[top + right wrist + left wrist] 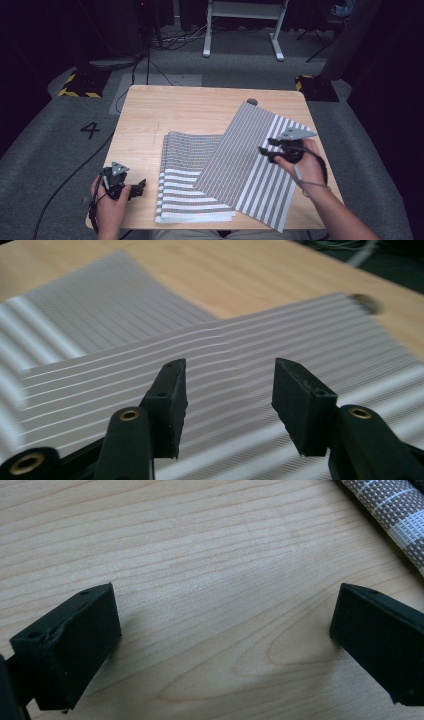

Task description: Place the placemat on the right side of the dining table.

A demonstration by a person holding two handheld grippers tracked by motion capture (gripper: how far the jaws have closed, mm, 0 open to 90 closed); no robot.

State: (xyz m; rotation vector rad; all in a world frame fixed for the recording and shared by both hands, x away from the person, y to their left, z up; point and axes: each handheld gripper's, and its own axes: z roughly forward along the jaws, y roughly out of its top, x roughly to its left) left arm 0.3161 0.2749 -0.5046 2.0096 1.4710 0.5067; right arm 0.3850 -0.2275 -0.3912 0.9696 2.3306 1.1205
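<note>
Two mats, the top mat [250, 155] and the lower mat [187, 175], carry grey-and-white stripes with fine checked weave, on a pale wood-grain worktop [165, 107]. Floor [50, 145]: grey carpet, with yellow-black hazard plates at eleven and one o'clock.

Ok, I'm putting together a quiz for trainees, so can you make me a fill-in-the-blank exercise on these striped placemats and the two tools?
1. The right tool hovers over the upper striped placemat with its jaws ____.
2. The upper placemat lies askew, partly covering a ____ of similar placemats.
3. The left tool, open, rests at the wooden table's near ____ corner.
4. Between the left tool's jaws there is only bare ____.

Missing words: open; stack; left; wood
</note>
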